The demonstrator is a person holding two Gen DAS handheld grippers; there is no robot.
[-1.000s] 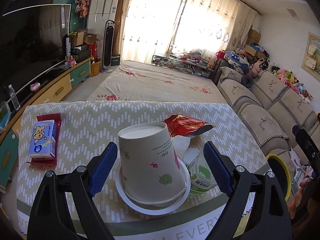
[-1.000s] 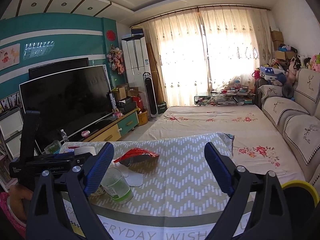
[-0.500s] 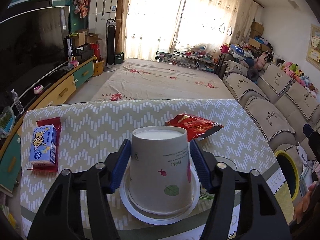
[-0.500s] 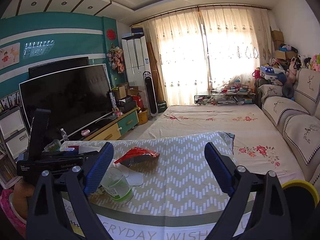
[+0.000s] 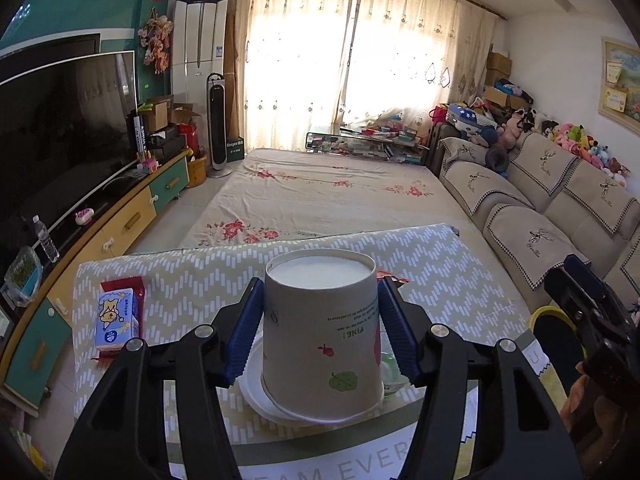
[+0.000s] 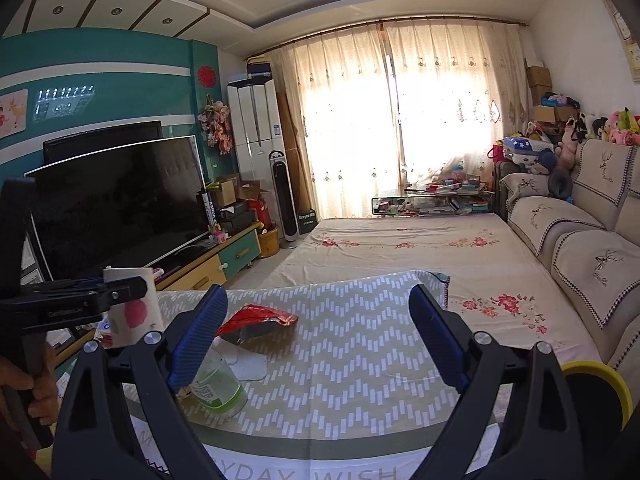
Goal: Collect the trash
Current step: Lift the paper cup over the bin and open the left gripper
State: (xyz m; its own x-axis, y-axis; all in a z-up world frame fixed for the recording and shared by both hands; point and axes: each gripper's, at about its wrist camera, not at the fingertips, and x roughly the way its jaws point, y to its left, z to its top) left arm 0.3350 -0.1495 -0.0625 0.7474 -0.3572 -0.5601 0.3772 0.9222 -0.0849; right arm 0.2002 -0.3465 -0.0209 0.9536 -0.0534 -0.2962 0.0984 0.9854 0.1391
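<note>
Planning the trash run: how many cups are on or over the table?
2. An upturned paper cup is gripped in the left gripper; a clear plastic cup lies on its side on the table. Others may be hidden.

1. The left gripper (image 5: pixel 320 284) was all black plastic: two wide, flat arms that spread apart behind its blue pads (image 5: pixel 244 332).
2. Those pads were bright blue with fine ribbing, long and narrow, one on the inner face of each finger.
3. Behind the pads sat shiny round silver bolts (image 5: pixel 204 331), two per arm, so four in all.
4. The right gripper (image 6: pixel 318 292) was the same build: black arms, ribbed blue pads (image 6: pixel 196 340) and silver bolts (image 6: pixel 153 337) just behind them.
5. From the right wrist view, the left gripper's side was a slim black bar with tiny white lettering (image 6: pixel 60 312) behind the pads, too small to read.
6. Each handle had a bare hand (image 6: pixel 24 392) on it, well behind the pads.
</note>
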